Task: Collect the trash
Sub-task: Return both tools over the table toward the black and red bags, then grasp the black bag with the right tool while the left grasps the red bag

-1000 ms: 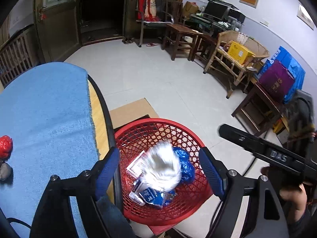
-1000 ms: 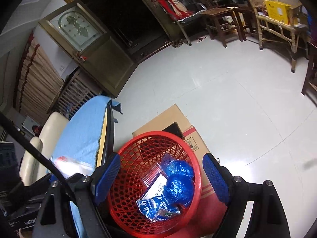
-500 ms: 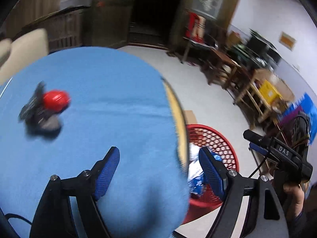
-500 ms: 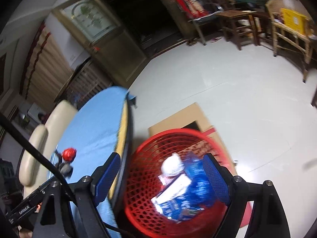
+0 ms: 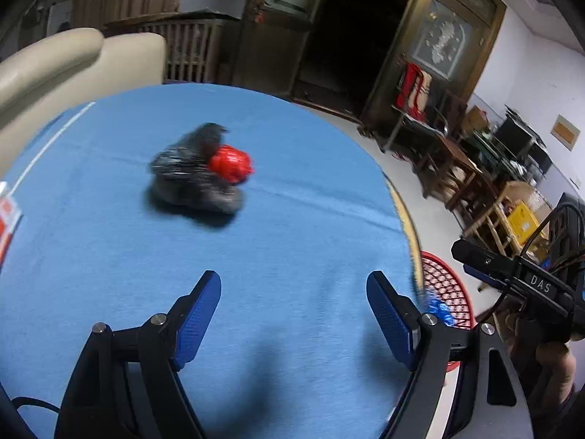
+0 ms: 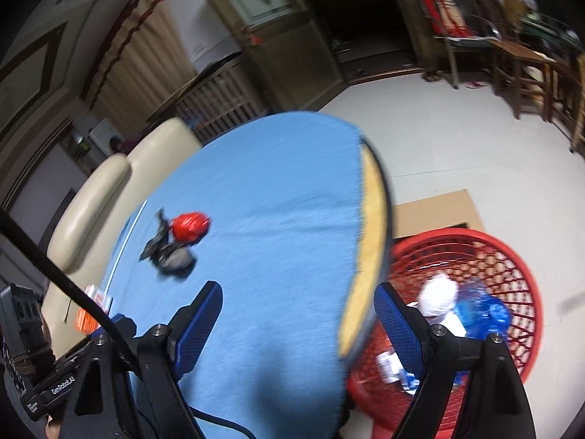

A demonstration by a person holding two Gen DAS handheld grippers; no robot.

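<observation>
Both hand-held grippers, left (image 5: 293, 312) and right (image 6: 298, 323), have swung from basket (image 6: 512, 256) to tabletop (image 5: 292, 219), wide and empty. Remaining trash (image 5: 199, 177) sits mid-cloth; your fast approach risks knocking it off.

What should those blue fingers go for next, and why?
Probably move the left gripper forward to the dark crumpled trash and the red wad against it. Both lie on the blue table, ahead of its open, empty fingers, while other rubbish already sits in the red basket beside the table.
</observation>
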